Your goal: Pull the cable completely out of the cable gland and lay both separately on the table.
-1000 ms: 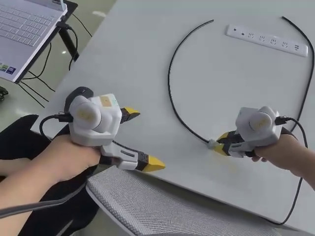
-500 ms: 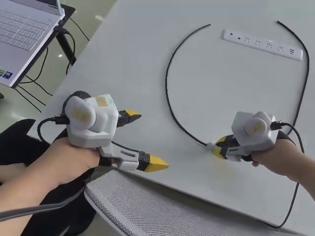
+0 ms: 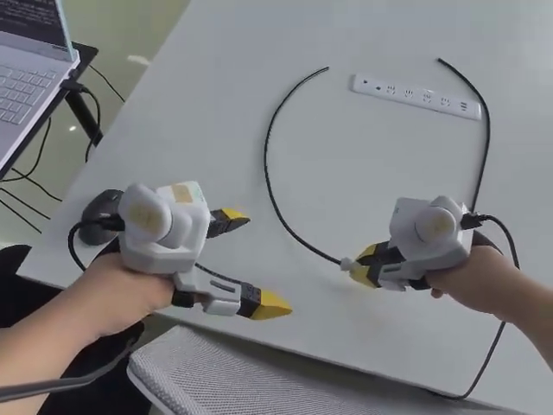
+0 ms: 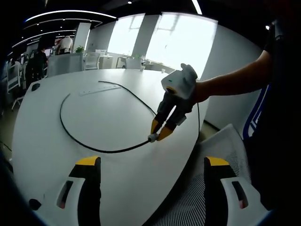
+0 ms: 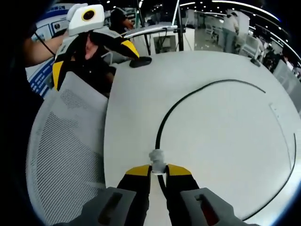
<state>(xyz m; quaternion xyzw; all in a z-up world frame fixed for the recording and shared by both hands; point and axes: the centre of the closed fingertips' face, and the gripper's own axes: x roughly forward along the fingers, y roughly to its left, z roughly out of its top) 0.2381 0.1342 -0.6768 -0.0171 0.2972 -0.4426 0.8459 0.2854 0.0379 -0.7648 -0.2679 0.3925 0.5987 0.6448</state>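
Cable (image 3: pixel 267 177): thin black round cord, lying in a wide arc on the smooth white table (image 3: pixel 371 164), one end inside the small white cable gland (image 3: pixel 346 264) near the table's front edge | right gripper (image 3: pixel 359 266): I read its yellow-tipped jaws pinched on the gland's rear | left gripper (image 3: pixel 255 259): 2 jaws wide apart at the front edge, above a grey mesh chair (image 3: pixel 259 380)

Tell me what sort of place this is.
Likely an open-plan office: a large white table with a power strip, a laptop beside it, and desks with people behind.
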